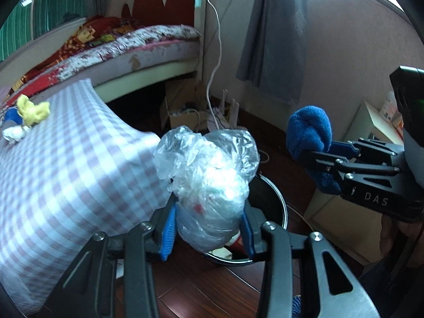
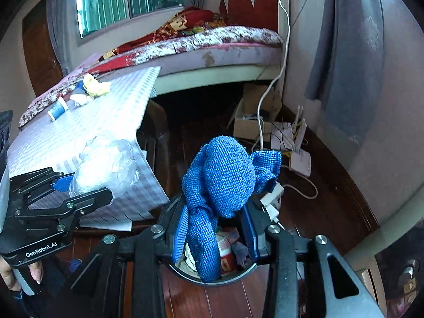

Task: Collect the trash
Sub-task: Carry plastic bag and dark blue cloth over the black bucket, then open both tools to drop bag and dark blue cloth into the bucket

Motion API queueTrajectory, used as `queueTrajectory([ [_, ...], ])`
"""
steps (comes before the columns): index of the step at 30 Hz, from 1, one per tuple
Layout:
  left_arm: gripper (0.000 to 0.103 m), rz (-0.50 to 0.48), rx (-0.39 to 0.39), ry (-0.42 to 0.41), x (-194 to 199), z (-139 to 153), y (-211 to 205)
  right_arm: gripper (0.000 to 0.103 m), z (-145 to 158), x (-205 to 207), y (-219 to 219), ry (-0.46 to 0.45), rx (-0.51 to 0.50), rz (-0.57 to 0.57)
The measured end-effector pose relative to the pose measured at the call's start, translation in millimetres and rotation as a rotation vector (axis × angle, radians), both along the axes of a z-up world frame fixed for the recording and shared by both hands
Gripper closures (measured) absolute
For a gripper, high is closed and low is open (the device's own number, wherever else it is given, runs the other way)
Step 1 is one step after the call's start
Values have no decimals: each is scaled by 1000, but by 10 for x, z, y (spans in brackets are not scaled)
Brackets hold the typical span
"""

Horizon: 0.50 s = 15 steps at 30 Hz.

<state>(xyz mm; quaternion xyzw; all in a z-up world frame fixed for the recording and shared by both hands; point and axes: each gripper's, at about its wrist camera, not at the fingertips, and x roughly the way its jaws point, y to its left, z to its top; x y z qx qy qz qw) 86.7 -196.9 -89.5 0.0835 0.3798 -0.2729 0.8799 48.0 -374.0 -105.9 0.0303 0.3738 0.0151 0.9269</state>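
We hold both loads above the trash bin: left gripper fingers clamped on the plastic bag, right gripper on the blue cloth. Releasing off-centre could drop either onto the floor; the bag may cling.

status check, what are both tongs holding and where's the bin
Left tongs shut on plastic bag. Right tongs shut on blue cloth. Trash bin directly below both. Nothing blocking the drop.

trash bin largely hidden, contents unclear
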Motion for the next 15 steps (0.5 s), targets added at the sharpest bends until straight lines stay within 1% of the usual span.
queueTrajectory([
  [7,61,-12,24,89,77,-288,-128,64,-307,111,-56,75,-2,13],
  [15,61,-21,24,159,235,-520,-184,64,-607,302,-72,153,-25,24],
])
